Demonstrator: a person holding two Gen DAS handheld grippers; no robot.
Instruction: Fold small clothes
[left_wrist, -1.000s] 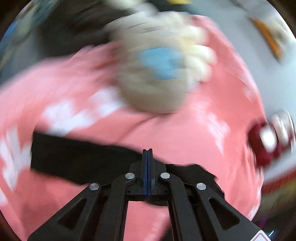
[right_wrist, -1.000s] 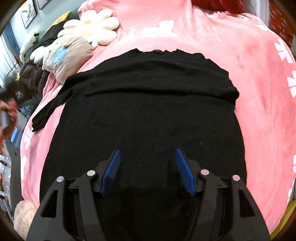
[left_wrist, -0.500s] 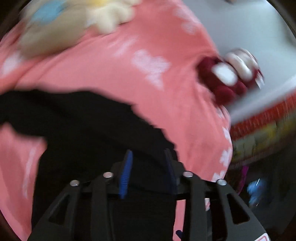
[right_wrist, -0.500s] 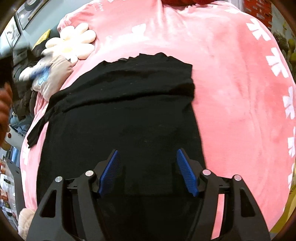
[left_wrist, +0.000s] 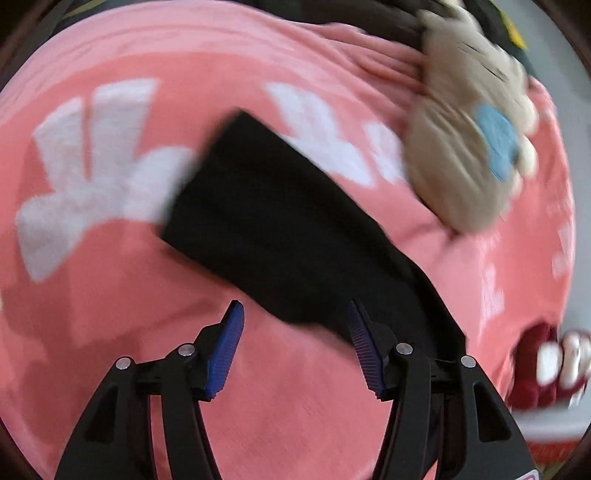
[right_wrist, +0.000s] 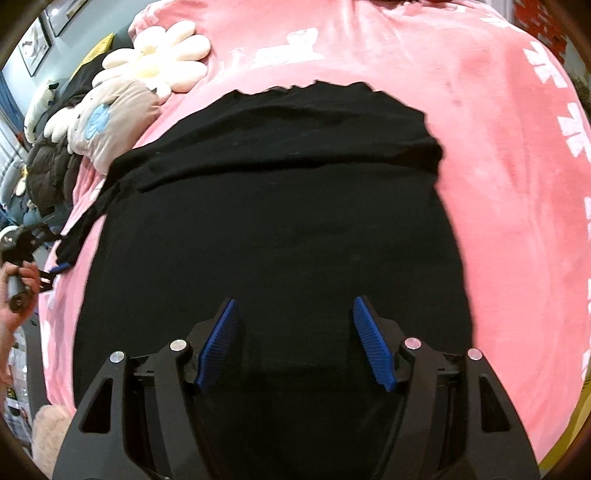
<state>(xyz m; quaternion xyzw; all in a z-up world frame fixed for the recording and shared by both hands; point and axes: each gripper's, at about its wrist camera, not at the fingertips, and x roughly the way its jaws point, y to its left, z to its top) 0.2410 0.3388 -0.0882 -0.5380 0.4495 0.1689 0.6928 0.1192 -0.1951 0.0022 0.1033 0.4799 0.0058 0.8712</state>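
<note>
A black garment (right_wrist: 273, 221) is lying spread on a pink blanket (right_wrist: 498, 166), its far edge already doubled back toward you, one sleeve (left_wrist: 266, 218) trailing off to the left of your right gripper (right_wrist: 293, 339). That gripper is hovering over the near half of the cloth with its blue pads (right_wrist: 371, 343) set wide apart and nothing between them. Your left gripper (left_wrist: 295, 343) is likewise gaping, empty, the sleeve running diagonally just ahead of its fingertips and passing behind the right-hand pad (left_wrist: 364, 343).

You are, by the look of it, lining up the sleeve fold: the next move is calling for the left pads to close on the sleeve near its cuff end and carry it across onto the body.

The left wrist view, blurred, is showing the sleeve close up and a beige plush cushion (left_wrist: 469, 140) beyond it to the right. The right wrist view alone is giving you the whole garment, a daisy-shaped pillow (right_wrist: 162, 59) beyond, and your left hand (right_wrist: 14, 291) at the frame's left edge.
</note>
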